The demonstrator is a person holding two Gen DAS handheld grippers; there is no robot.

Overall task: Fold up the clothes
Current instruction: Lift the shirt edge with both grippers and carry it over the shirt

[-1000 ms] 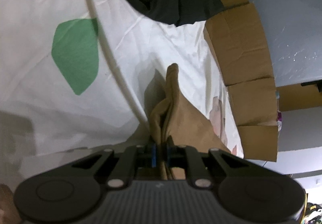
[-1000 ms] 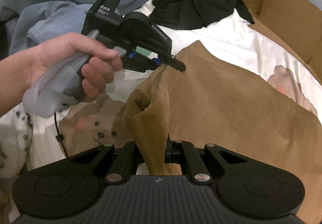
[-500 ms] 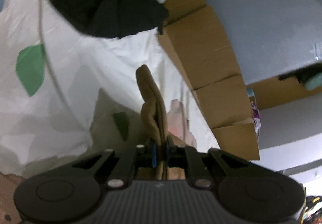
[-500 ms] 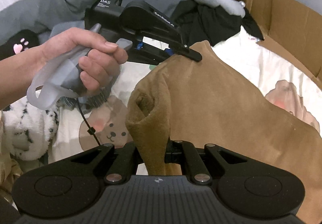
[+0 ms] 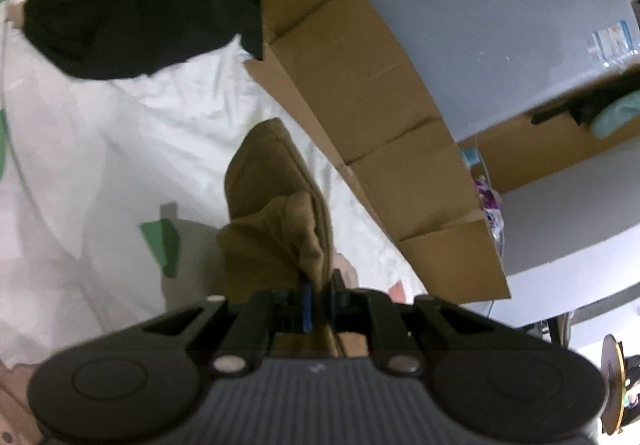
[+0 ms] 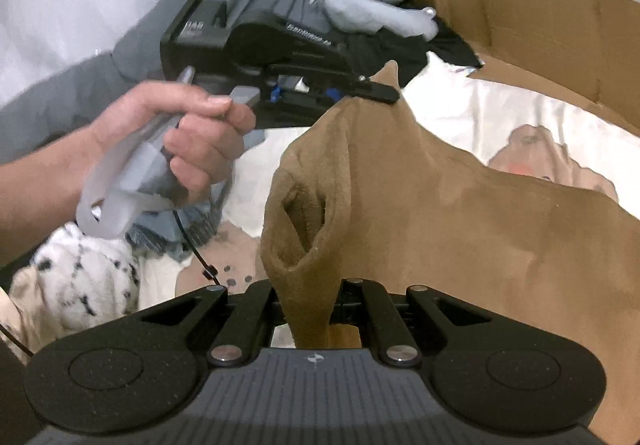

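Right wrist view: a brown garment [image 6: 460,213] hangs lifted above a white printed sheet [image 6: 492,113], one bunched edge clamped in the right gripper [image 6: 310,309] at 6 o'clock. Its peak at 12 o'clock is pinched in the left gripper [image 6: 380,95], gripped by a hand [image 6: 188,133] at 9 o'clock. Black clothing [image 6: 384,49] lies beyond, cardboard [image 6: 540,29] at 2 o'clock.
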